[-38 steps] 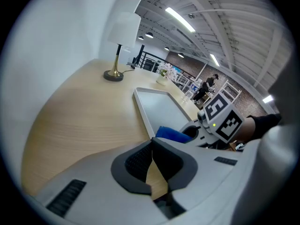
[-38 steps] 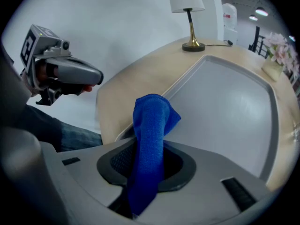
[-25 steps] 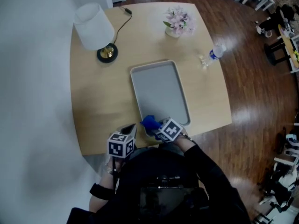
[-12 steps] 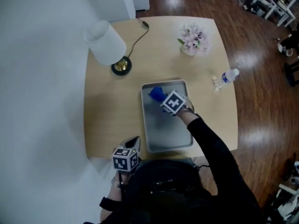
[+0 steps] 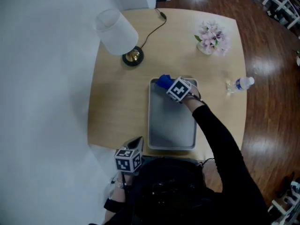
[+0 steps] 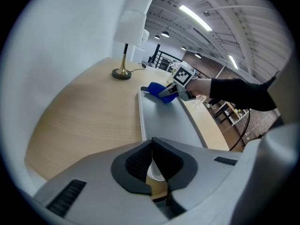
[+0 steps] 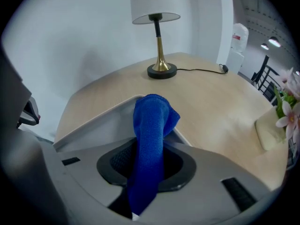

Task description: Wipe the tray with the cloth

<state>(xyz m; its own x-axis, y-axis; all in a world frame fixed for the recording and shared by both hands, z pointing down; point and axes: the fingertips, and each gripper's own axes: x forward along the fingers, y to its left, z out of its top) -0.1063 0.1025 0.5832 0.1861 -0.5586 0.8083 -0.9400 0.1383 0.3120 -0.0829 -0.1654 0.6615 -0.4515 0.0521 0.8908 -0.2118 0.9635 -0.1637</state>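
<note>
Now right tool point(image 7: 149, 170) part-closed, pinching blue cloth point(image 7: 150, 121) at tray point(image 5: 171, 123) corner.

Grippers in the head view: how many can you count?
2: the left gripper at the table's near edge; the right gripper at the tray's far end, clamping the blue cloth.

Lamp point(image 5: 117, 32) (corded), pink flowers point(image 5: 213, 37), plastic bottle point(image 5: 243, 84) on wooden table point(image 5: 117, 107)

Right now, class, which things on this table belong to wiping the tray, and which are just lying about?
Part of the job: tray, blue cloth, right gripper with its fingers shut on the cloth.
Lying about: lamp, pink flowers, water bottle, and the empty left gripper.
</note>
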